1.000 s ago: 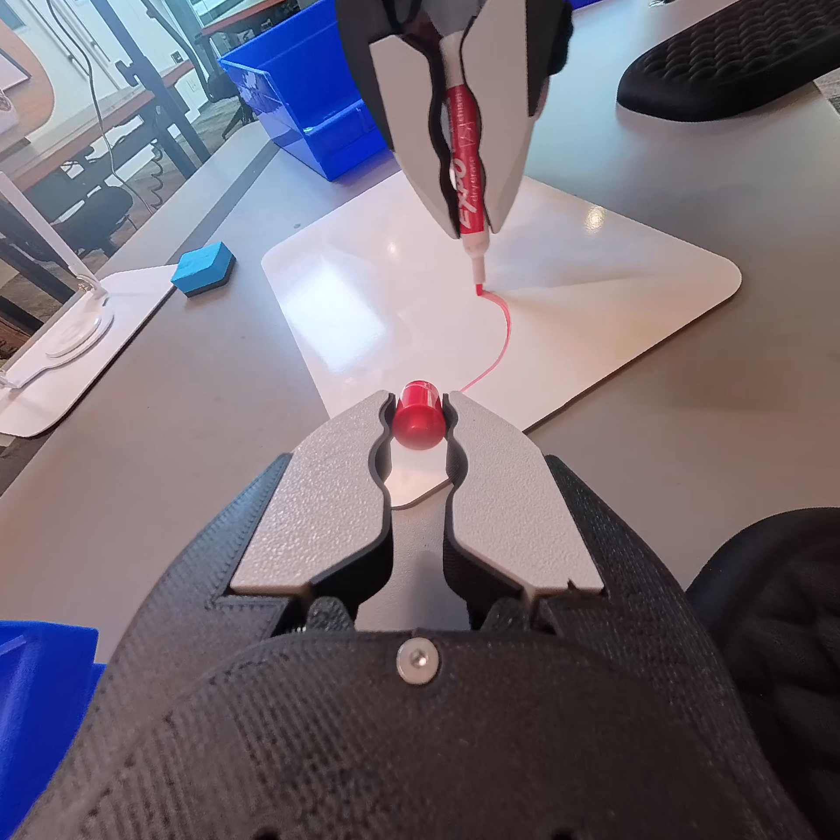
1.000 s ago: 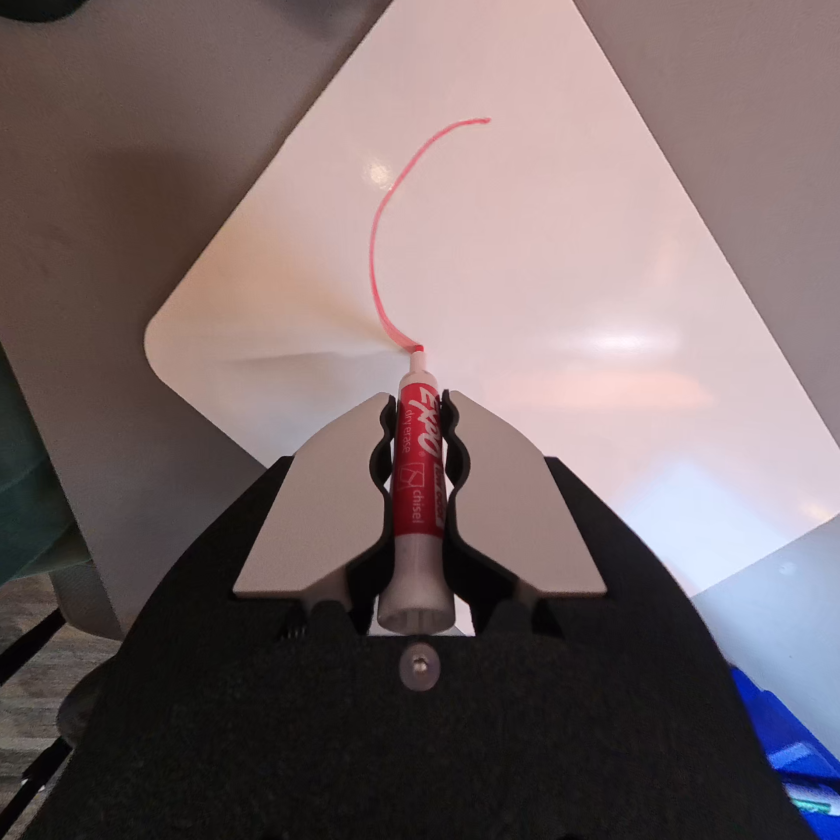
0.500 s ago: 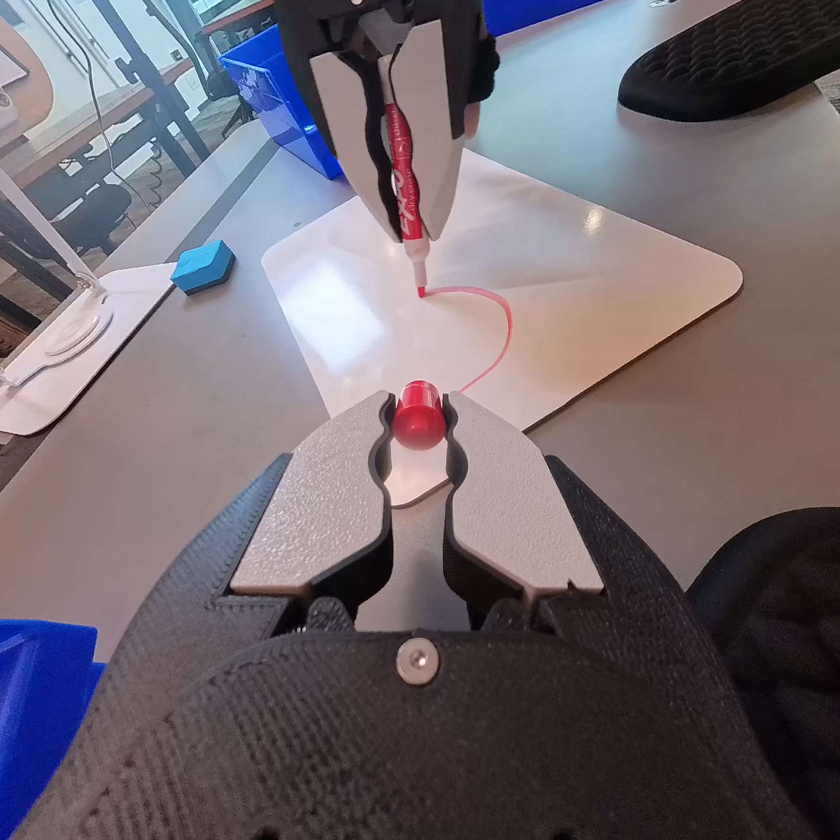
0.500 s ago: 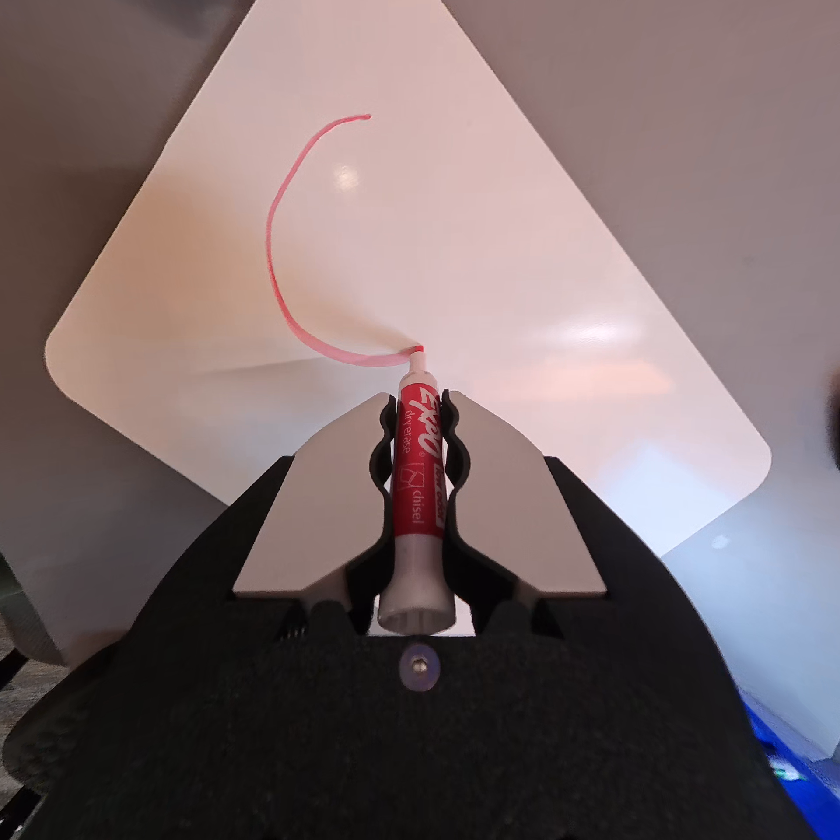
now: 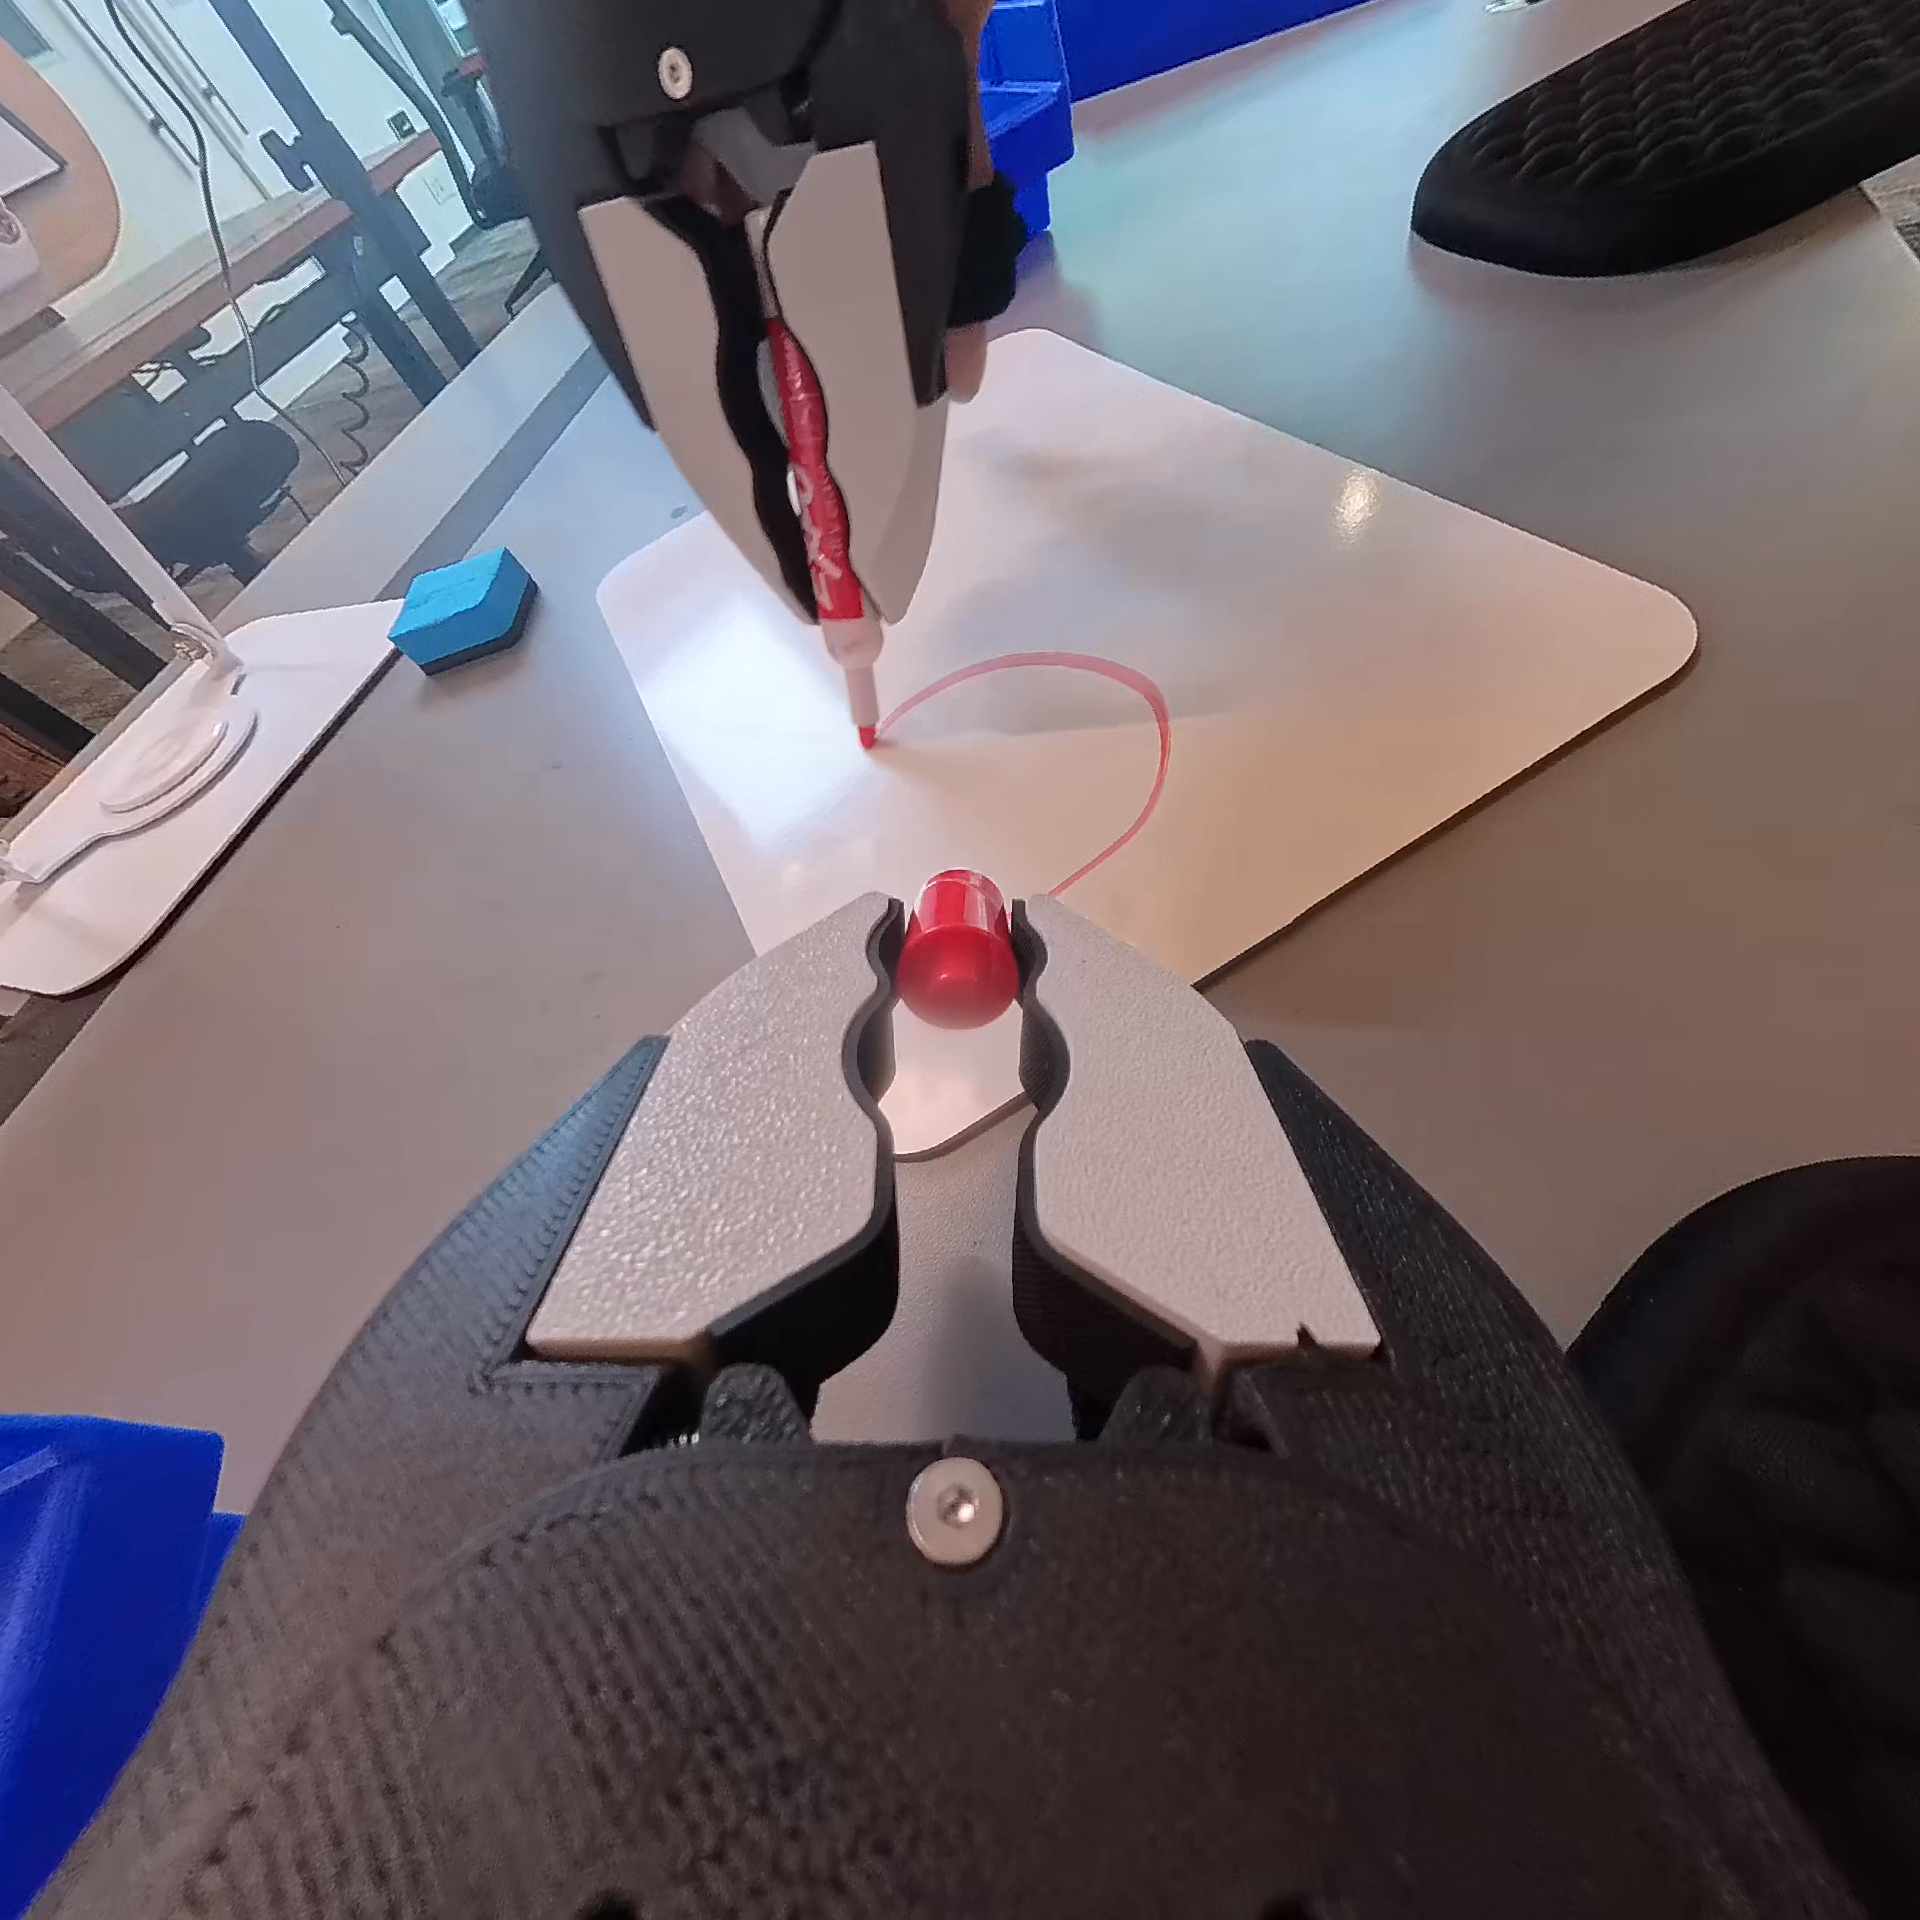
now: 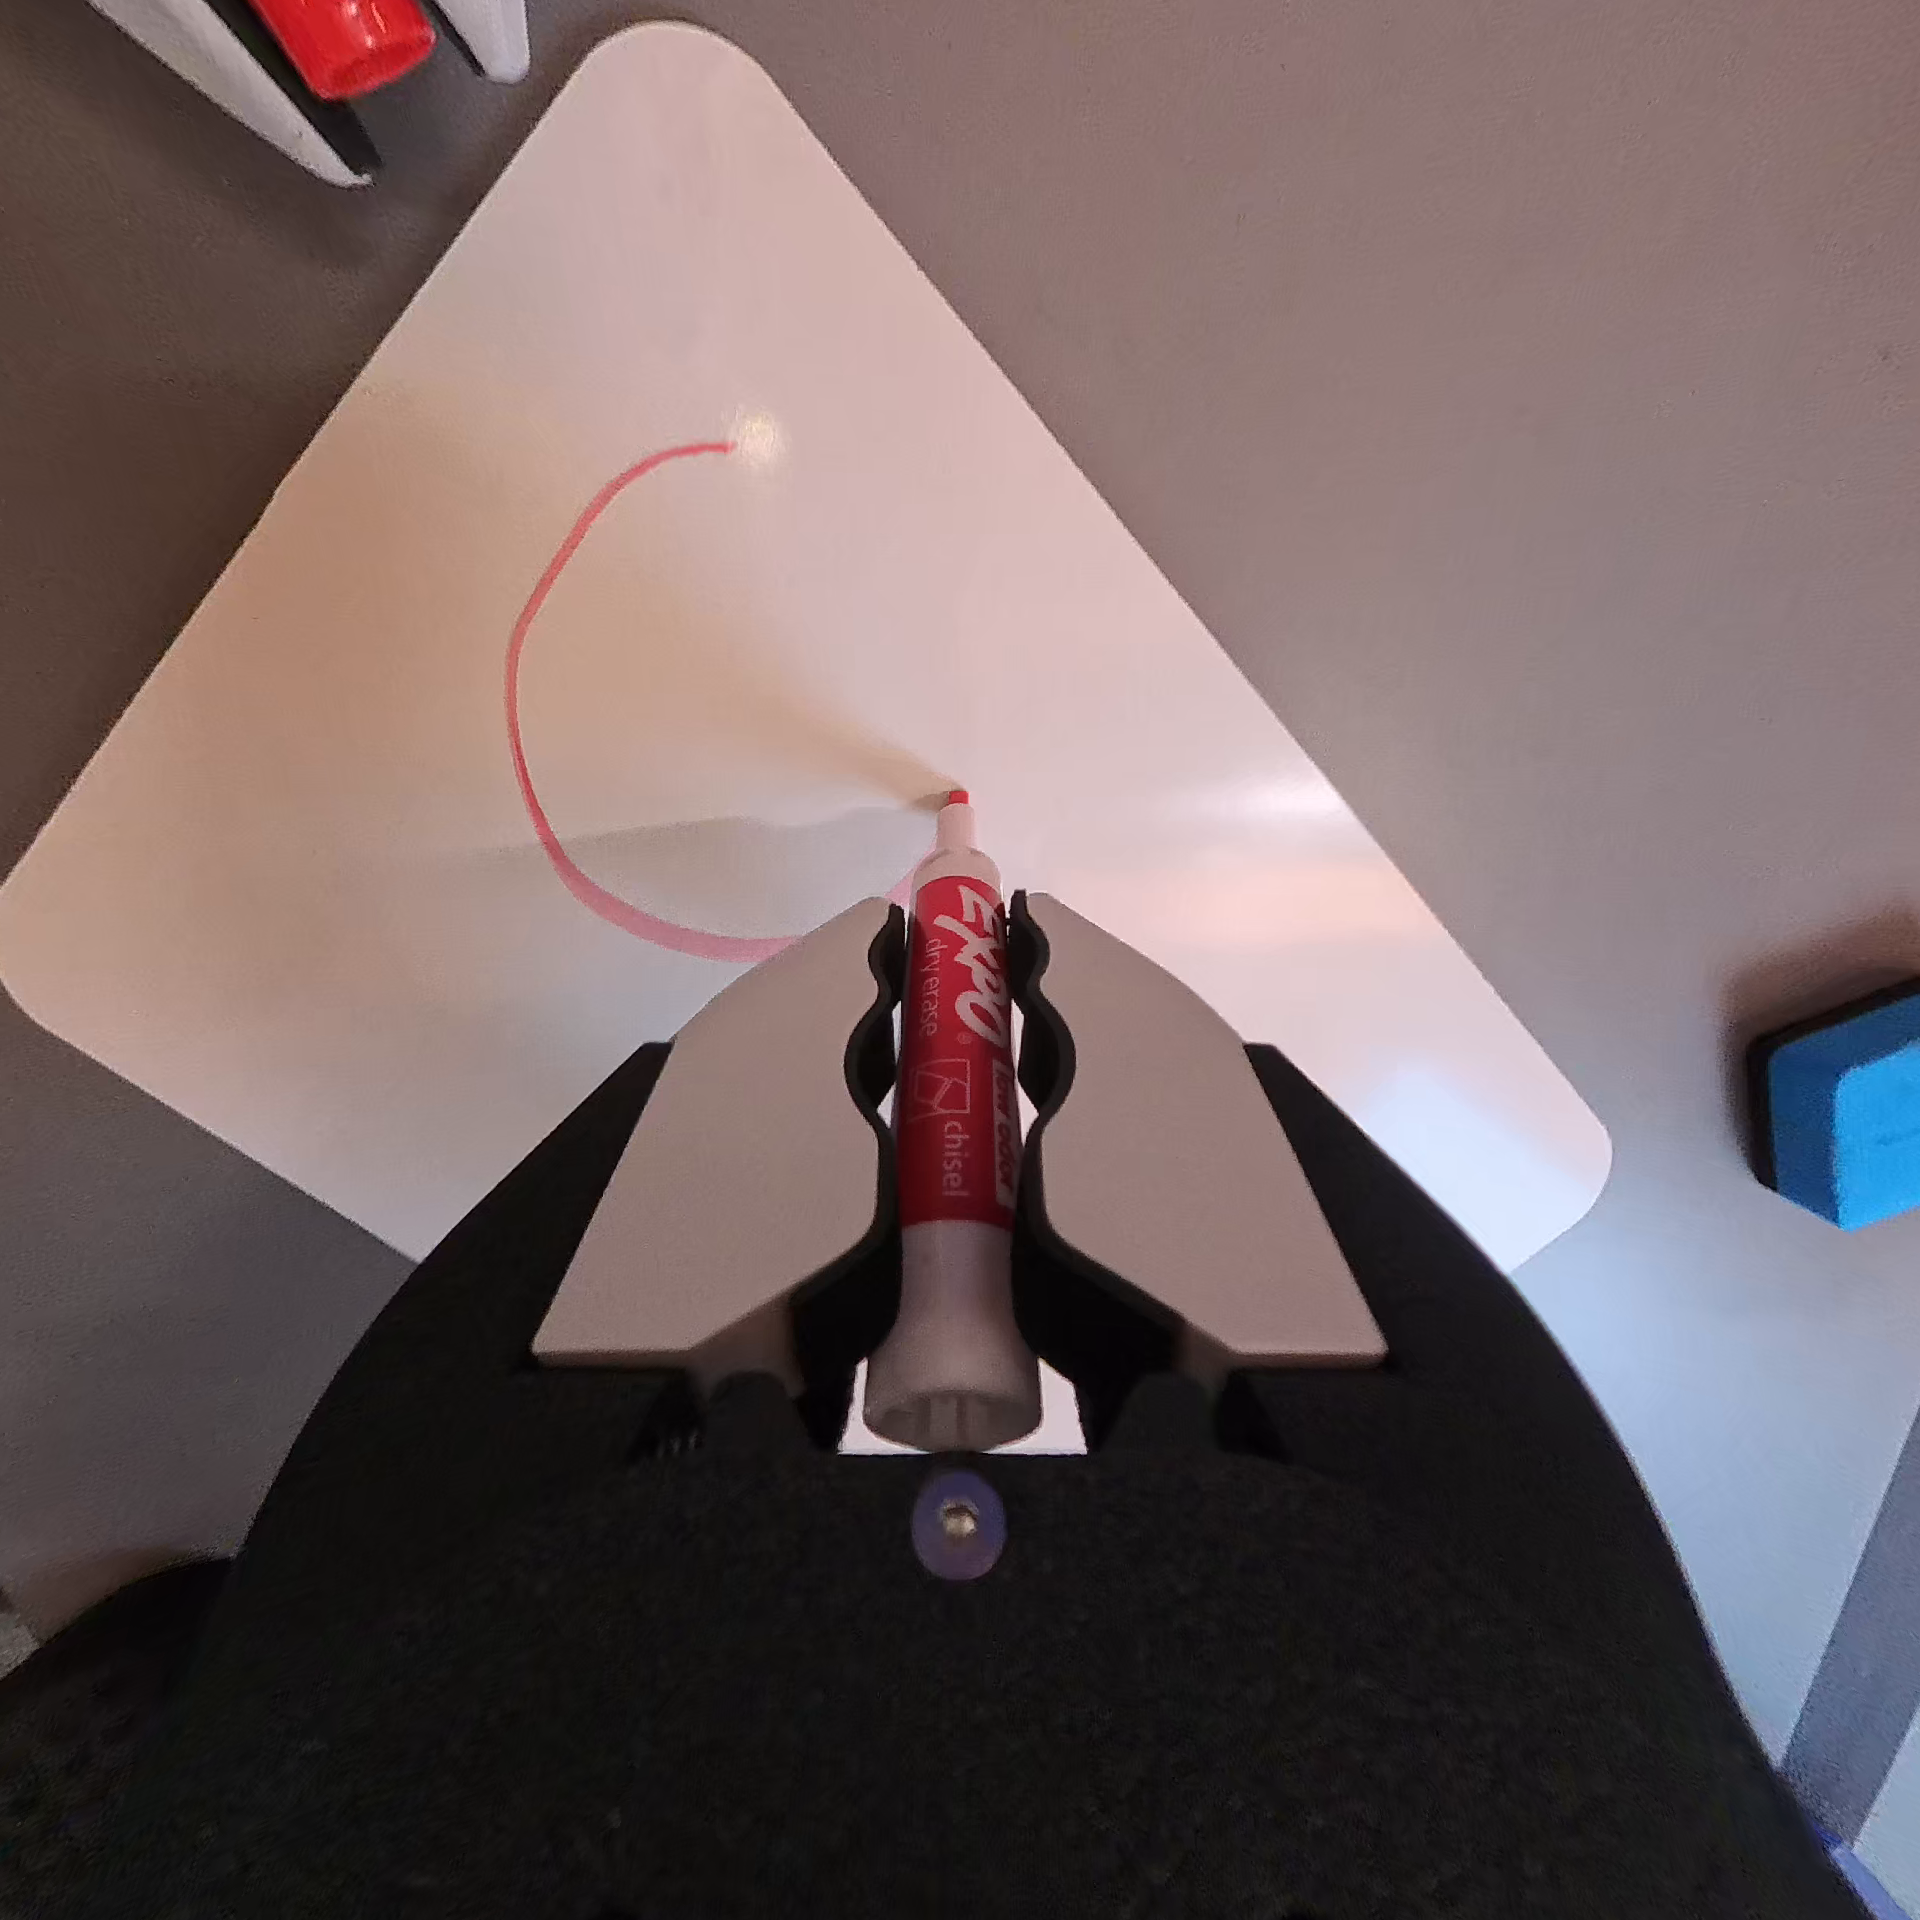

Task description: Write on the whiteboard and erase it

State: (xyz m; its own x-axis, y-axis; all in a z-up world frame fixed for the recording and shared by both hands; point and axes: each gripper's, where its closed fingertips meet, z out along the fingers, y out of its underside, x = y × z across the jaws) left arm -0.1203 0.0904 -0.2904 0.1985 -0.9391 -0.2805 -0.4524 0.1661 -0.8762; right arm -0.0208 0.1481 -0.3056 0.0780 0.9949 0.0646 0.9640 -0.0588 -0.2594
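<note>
A white whiteboard (image 5: 1351, 644) lies flat on the grey table, also in the right wrist view (image 6: 1039, 520). My right gripper (image 6: 956, 909) is shut on a red marker (image 6: 951, 1049) whose tip touches the board. A red curved line (image 6: 520, 686) arcs across the board, also in the left wrist view (image 5: 1153, 727). The right gripper (image 5: 831, 613) with the marker (image 5: 800, 436) shows there above the board. My left gripper (image 5: 956, 920) is shut on the red marker cap (image 5: 951, 961) over the board's near corner. A blue eraser (image 5: 462, 613) lies left of the board, also in the right wrist view (image 6: 1849, 1112).
A white lamp base (image 5: 156, 769) sits at the table's left edge. Blue bins (image 5: 1029, 73) stand behind the board and one (image 5: 83, 1662) at the near left. Black mesh pads lie at the far right (image 5: 1662, 135) and near right (image 5: 1766, 1351). One gripper's finger ends stand about 12 cm off the other's.
My right gripper has drawn the marker leftward and toward my left gripper, lengthening the red line into a wider arc. The left gripper with the cap has stayed still.
</note>
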